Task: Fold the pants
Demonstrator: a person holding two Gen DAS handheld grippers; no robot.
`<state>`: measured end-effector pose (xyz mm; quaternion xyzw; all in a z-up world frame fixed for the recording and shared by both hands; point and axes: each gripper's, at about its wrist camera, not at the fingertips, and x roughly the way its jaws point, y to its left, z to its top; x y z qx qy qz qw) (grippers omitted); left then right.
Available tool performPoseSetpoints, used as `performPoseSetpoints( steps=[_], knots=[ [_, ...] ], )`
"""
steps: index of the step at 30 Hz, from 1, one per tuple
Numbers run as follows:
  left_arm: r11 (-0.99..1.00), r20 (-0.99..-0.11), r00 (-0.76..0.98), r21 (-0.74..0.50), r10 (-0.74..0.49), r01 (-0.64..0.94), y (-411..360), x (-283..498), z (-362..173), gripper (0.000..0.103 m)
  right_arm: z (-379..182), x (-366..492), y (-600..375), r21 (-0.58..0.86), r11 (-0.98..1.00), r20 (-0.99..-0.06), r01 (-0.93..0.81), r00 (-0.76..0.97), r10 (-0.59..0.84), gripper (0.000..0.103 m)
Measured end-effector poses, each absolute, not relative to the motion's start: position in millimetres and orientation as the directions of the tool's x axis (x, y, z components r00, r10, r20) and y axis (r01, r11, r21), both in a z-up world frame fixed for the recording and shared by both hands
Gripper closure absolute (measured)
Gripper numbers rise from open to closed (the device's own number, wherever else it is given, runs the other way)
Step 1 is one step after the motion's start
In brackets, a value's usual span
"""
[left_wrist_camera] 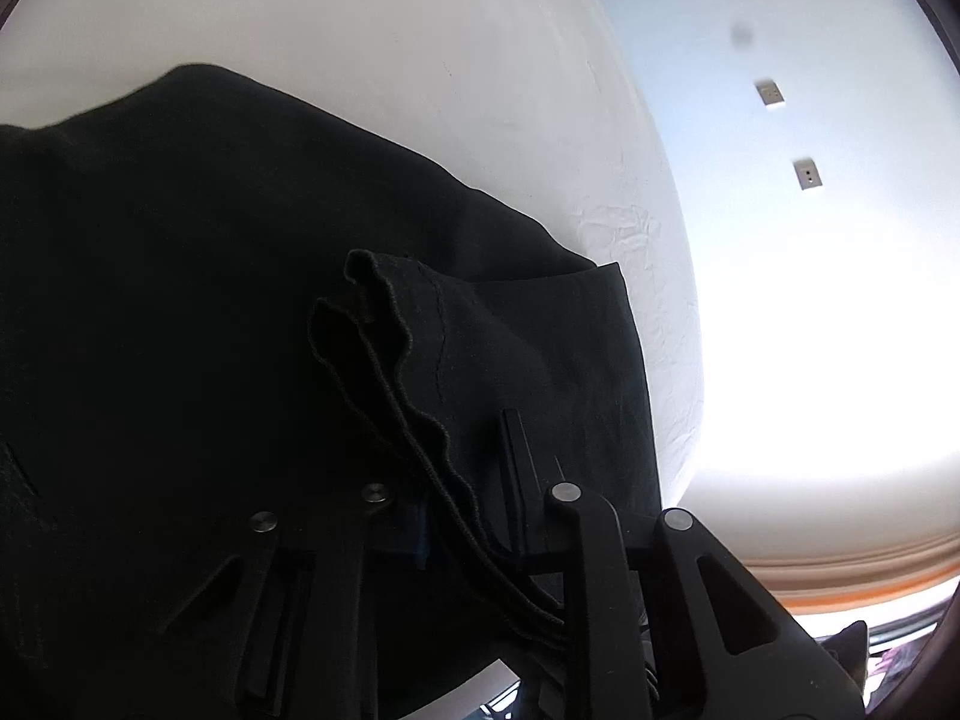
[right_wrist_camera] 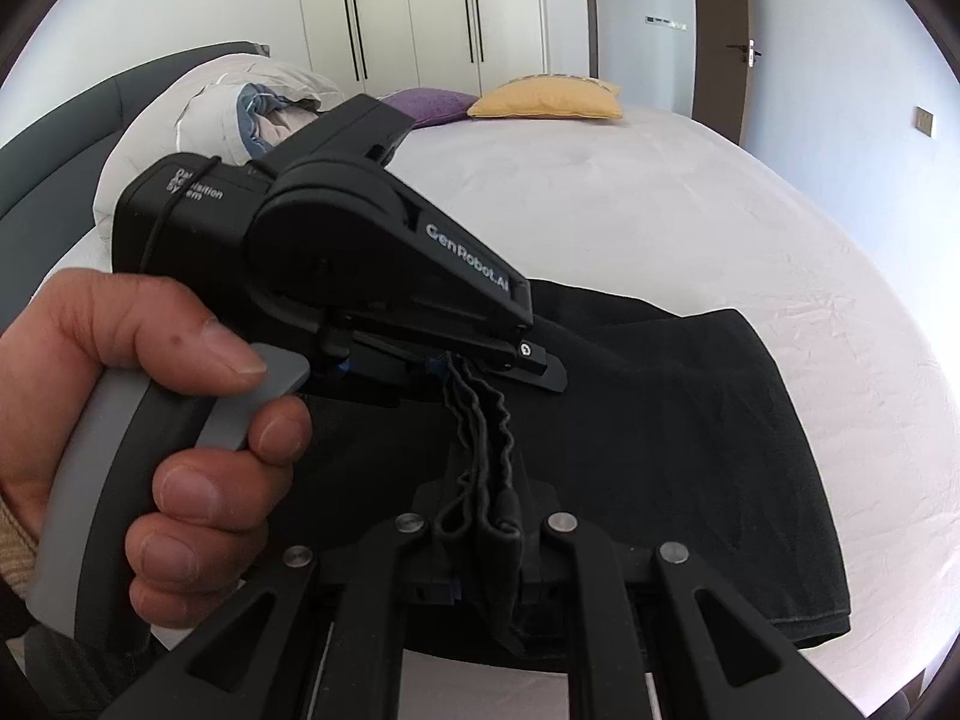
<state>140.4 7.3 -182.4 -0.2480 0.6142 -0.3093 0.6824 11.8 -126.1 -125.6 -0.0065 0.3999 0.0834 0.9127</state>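
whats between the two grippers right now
In the right wrist view, a short run of bunched hem of the black pants spans from the left gripper to the right gripper; both are clamped on it.

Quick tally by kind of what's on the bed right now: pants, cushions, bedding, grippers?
Black pants: 1
Cushions: 2, purple and yellow
Rolled duvet: 1
Grippers: 2, left gripper and right gripper, both clamped on the pants' edge
Total: 6
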Motion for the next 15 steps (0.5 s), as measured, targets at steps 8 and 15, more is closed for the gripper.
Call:
performPoseSetpoints(
  steps=[8,15],
  knots=[
    [0.768,-0.788,0.031,-0.591,-0.615,0.246,49.9,175.4,-173.0,0.088,-133.5,21.6,-71.7,0.015,0.962,-0.74,-0.273,0.644,0.194,0.091],
    [0.801,-0.827,0.026,-0.535,-0.561,0.268,83.1,193.7,-185.0,0.088,-155.8,28.8,-40.6,-0.001,0.946,-0.78,-0.325,0.592,0.202,0.091]
  ],
)
